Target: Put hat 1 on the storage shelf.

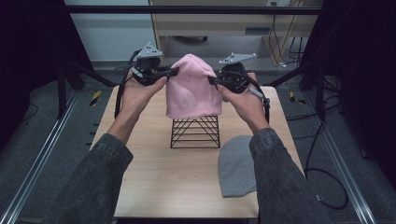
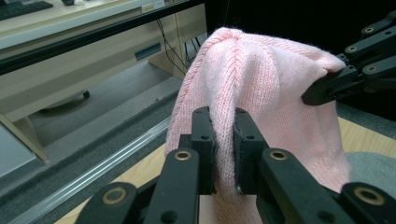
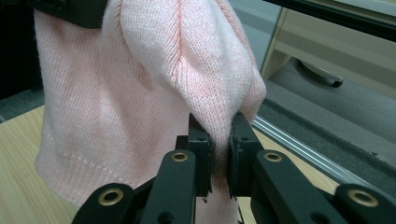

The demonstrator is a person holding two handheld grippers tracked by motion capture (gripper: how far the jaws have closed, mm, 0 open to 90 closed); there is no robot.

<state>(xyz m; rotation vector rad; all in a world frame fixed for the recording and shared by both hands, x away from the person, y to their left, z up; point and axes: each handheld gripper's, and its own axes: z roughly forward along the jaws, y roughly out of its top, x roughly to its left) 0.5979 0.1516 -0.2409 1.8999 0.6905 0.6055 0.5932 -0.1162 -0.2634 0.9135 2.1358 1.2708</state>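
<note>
The left gripper (image 1: 172, 72) has its jaws pinched tight on a fold of the pink knit beanie (image 1: 193, 88) at the hat's left edge, high up near the crown; the left gripper view shows the black pads squeezing the ribbed fabric (image 2: 224, 154) between them. The beanie itself hangs in the air between the two hands, above the black wire stand (image 1: 195, 132) at the middle of the wooden table (image 1: 154, 182), its open hem just at the stand's top (whether the hem already touches the wire I cannot tell). On the other side the right gripper (image 1: 214, 80) is likewise clamped on a pinch of the knit, as the right gripper view shows (image 3: 219, 154). A grey beanie (image 1: 236, 168) lies flat on the table nearer the person, to the right of the stand and apart from it. The step in hand looks like dressing the stand with the pink hat. The next move probably calls for both hands to lower evenly, keeping the hem spread so it slips around the stand's top instead of snagging on a wire, and only then for the jaws to let go.
</note>
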